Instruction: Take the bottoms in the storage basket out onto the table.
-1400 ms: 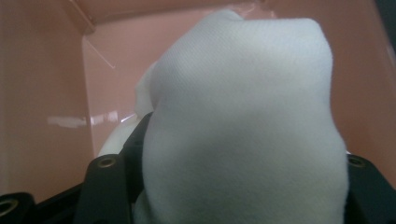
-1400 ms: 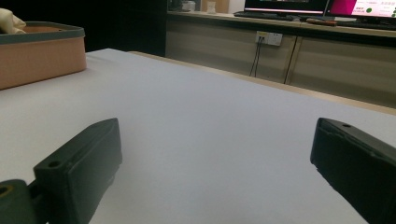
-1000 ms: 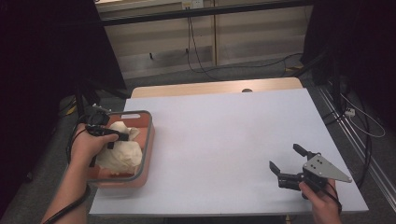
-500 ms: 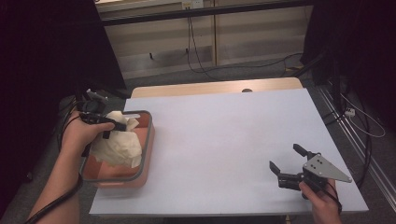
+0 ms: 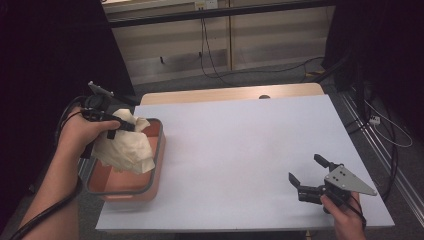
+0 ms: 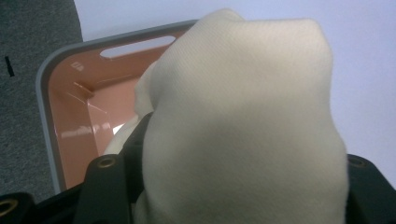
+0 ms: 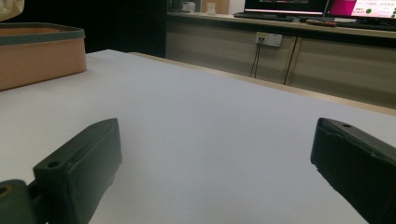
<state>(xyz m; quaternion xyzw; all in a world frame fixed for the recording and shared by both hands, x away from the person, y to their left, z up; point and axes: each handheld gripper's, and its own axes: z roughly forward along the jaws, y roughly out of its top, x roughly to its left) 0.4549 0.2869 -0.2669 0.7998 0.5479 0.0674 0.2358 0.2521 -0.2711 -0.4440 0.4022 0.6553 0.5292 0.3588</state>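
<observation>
**Desk:** High view first — what have we got?

**Stringer:** A person at a white rectangular table (image 5: 240, 155) lifts a crumpled cream knitted cloth (image 5: 125, 147) above a salmon-pink plastic bin with a grey rim (image 5: 156, 150), at nine o'clock on the tabletop. The left gripper (image 5: 122, 126) has its jaws pinched tight on the cloth's top fold; the rest hangs down into the bin. At five o'clock the right gripper (image 5: 306, 175) rests low near the table's near edge, jaws spread wide, nothing between them.

**Desk:** And the left gripper view?

**Stringer:** Cream cloth (image 6: 243, 121) bulges up between and over the black jaws, hiding the pinch itself. Behind it, at ten o'clock, is the bin's grey rim (image 6: 46, 88) with its handle slot and bare pink floor. My read: the grip takes one bunched fold, so the cloth could slide free and drop back if the lift is jerked. The trailing hem might also catch the rim and drag or tip the light bin, which sits close to the table's left edge.

**Desk:** Right gripper view?

**Stringer:** Its two black jaws stand well apart over bare white table (image 7: 210, 140), holding nothing. The bin (image 7: 39, 56) sits at ten o'clock, with a scrap of cloth (image 7: 9, 9) above it at the frame's corner. With this gripper so far off, nothing steadies the bin should the cloth snag.
</observation>
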